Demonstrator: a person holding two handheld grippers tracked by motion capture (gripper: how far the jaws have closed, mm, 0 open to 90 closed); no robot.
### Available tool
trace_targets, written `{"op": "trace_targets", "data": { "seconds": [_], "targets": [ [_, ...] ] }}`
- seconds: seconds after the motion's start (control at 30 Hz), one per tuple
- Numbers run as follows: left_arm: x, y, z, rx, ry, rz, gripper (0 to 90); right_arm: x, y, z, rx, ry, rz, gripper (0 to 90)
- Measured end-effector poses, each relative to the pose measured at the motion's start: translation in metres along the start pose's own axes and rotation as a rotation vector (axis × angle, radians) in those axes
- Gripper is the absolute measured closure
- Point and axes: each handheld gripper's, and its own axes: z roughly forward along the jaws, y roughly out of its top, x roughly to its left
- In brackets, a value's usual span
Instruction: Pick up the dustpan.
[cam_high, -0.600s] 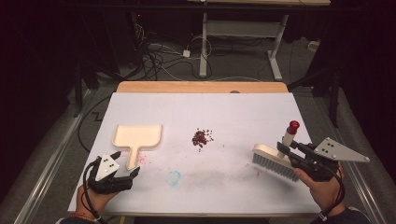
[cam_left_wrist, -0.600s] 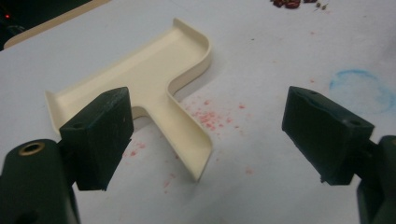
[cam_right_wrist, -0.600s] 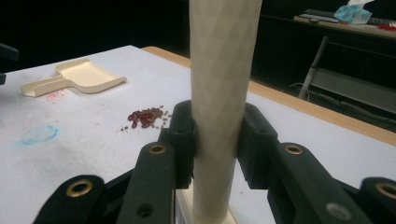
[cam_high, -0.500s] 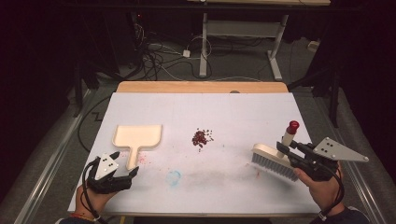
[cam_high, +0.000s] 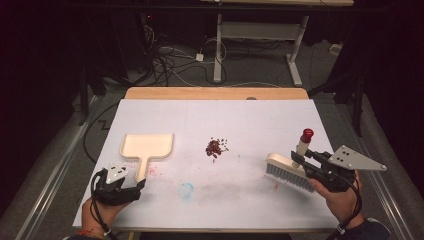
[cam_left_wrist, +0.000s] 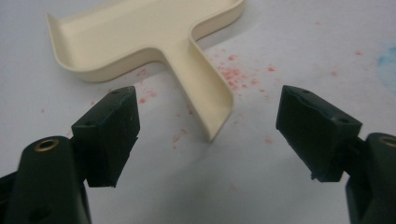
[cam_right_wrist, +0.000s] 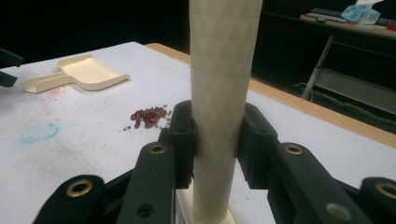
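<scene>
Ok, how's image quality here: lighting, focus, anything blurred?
High view: white table evenly lit, surroundings nearly black. Left gripper view: dustpan sharp, near pads slightly soft. Right gripper view: brush handle bright, background dark, beans fairly clear.

Just ahead of the black left hand-held gripper (cam_high: 137, 186) lies a cream dustpan (cam_high: 146, 146) on the white worktop (cam_high: 240, 120), which is speckled pink and smudged blue. The black right hand-held gripper (cam_high: 296, 159) clasps a cream, red-tipped brush (cam_high: 292, 165). Dark red beans (cam_high: 216, 147) lie between them.
</scene>
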Motion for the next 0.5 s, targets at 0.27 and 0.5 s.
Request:
{"op": "trace_targets", "data": {
  "seconds": [0.27,0.5],
  "targets": [
    [0.008,0.023,0.045,0.104,-0.02,-0.085,31.6,0.0,-0.001,0.001,0.005,0.0,0.006,70.8],
    [0.018,0.034,0.062,0.089,-0.02,-0.111,50.7,0.001,-0.001,0.002,0.01,0.008,0.01,70.8]
  ]
}}
